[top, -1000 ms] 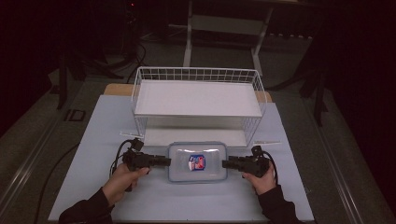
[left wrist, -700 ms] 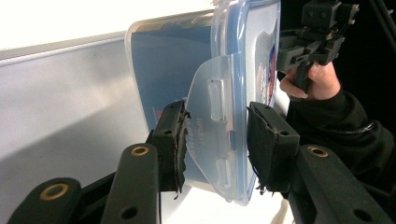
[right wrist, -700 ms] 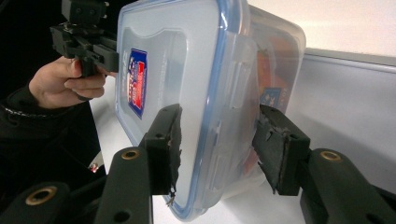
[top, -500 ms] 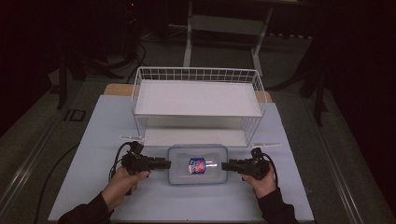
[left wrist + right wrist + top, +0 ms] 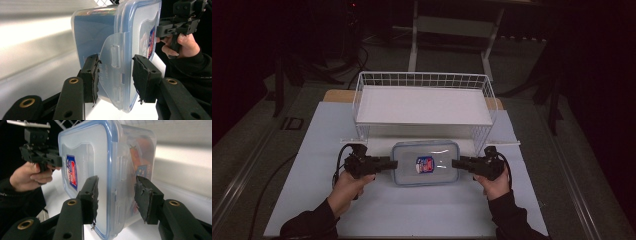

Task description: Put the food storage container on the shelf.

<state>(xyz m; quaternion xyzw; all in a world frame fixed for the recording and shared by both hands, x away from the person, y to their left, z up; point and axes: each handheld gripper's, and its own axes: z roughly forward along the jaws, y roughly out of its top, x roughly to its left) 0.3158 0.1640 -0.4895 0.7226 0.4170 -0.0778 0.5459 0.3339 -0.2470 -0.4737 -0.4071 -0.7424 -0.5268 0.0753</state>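
White table (image 5: 377,210), lidded container (image 5: 426,163), unreadable red-blue label (image 5: 425,164).

High view overhead looking forward, claw views close at opposite ends, sharing the container (image 5: 426,163)

place: lab/test bay | cues: dark room, white work table (image 5: 422,210), floor cables (image 5: 264,185), metal stand (image 5: 452,25)
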